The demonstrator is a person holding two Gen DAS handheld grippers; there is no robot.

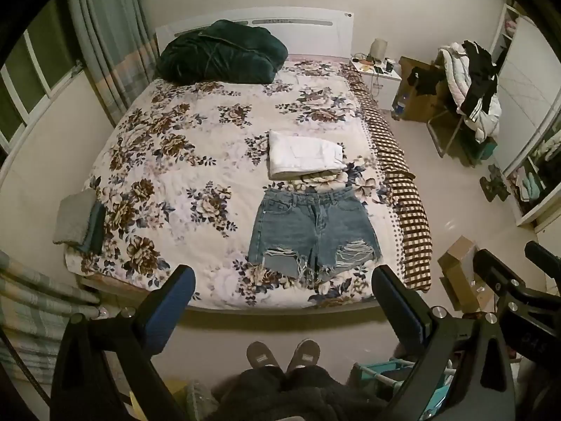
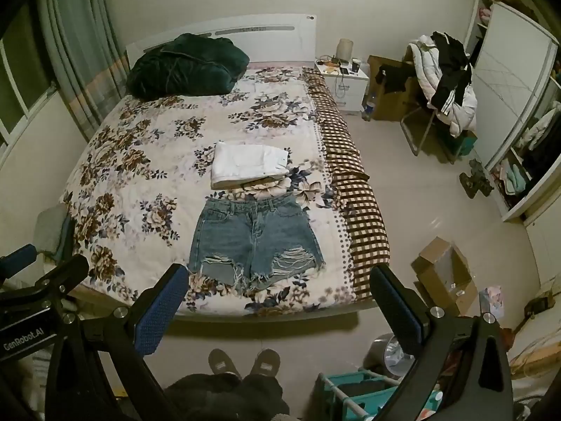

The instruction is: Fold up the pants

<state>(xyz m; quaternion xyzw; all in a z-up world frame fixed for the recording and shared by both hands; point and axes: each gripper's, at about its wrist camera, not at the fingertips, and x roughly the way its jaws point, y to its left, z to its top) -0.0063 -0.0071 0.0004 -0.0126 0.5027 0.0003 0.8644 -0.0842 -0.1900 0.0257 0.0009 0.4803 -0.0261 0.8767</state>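
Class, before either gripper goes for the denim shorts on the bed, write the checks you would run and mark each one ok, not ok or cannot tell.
1. Denim shorts lie flat and spread, waistband away from the person: ok.
2. Left gripper open and empty: ok.
3. Right gripper open and empty: ok.
4. Shorts free of the folded white garment, with a strip of floral bedspread between them: ok.
5. Grippers within reach of the shorts: not ok, both hang short of the bed's near edge.
6. Pockets empty: cannot tell.
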